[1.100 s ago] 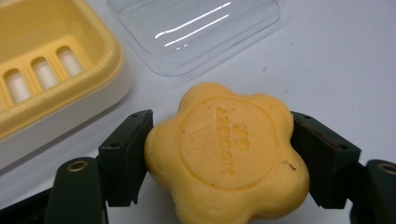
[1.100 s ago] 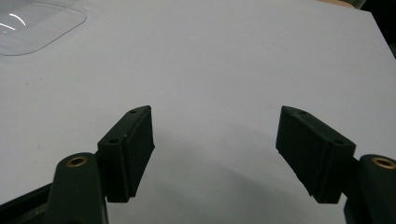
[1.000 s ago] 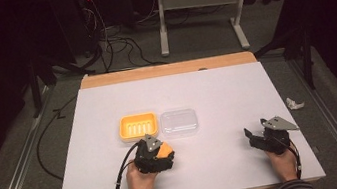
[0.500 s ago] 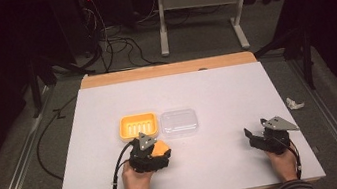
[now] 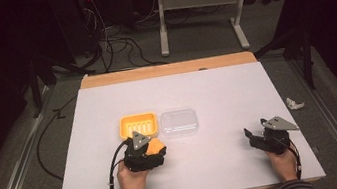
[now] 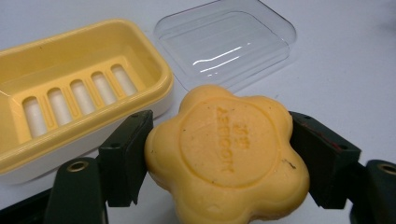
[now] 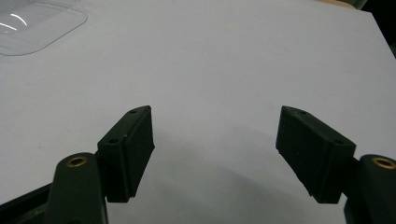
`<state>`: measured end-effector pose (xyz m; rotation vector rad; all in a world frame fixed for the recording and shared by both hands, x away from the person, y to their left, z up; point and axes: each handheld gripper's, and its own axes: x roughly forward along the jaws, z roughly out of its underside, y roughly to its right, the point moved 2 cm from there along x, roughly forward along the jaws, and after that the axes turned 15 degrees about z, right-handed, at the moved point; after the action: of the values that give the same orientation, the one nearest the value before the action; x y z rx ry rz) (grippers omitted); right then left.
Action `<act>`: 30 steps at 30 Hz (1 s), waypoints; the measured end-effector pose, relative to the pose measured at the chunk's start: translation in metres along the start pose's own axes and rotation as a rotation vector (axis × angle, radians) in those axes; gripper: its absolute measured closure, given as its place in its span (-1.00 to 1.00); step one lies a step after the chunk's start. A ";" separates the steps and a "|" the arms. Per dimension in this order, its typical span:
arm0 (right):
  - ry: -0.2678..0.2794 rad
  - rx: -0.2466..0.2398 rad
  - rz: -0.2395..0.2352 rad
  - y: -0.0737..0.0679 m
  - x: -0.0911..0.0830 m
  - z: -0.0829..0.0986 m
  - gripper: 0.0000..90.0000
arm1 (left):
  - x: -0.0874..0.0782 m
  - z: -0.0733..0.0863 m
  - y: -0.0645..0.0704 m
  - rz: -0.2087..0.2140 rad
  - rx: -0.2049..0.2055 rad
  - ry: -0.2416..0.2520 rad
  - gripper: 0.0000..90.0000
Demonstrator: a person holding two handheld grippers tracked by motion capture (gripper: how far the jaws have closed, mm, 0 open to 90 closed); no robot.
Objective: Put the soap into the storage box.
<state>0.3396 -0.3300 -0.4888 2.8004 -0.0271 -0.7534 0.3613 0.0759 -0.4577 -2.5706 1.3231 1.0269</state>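
A flower-shaped orange soap (image 6: pixel 226 151) (image 5: pixel 154 146) sits clamped between the two black jaws of my left gripper (image 6: pixel 219 154) (image 5: pixel 146 154), just in front of the yellow soap dish (image 6: pixel 70 88) (image 5: pixel 138 125). The dish has a slotted insert and holds nothing. Its clear plastic lid (image 6: pixel 226 42) (image 5: pixel 179 122) lies flat on the table right beside it. My right gripper (image 7: pixel 215 154) (image 5: pixel 256 138) stands open over bare white table near the front right, with nothing between its jaws. A corner of the clear lid (image 7: pixel 37 23) shows at the upper left of the right gripper view.
The white table top (image 5: pixel 216 92) ends in a wooden strip (image 5: pixel 168 69) at the far edge. A crumpled white scrap (image 5: pixel 294 103) lies off the table's right side. Cables (image 5: pixel 114 47) and a metal stand (image 5: pixel 200 14) are on the floor beyond.
My left gripper with the soap has moved slightly forward toward the yellow dish. The right gripper has stayed in place.
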 end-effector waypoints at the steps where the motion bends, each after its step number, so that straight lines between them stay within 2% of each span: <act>1: 0.000 0.001 0.000 0.000 0.000 0.000 -0.38 | 0.000 -0.001 0.000 -0.001 0.000 -0.001 -0.40; 17: -0.001 0.002 0.002 0.000 0.000 0.000 -0.38 | -0.014 -0.018 -0.013 -0.025 -0.001 0.013 -0.40; 30: -0.004 -0.001 0.003 0.000 0.000 0.000 -0.38 | -0.020 -0.023 -0.024 -0.020 -0.038 0.025 -0.40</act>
<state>0.3394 -0.3298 -0.4887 2.7975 -0.0310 -0.7582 0.3833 0.0967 -0.4337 -2.6268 1.2937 1.0309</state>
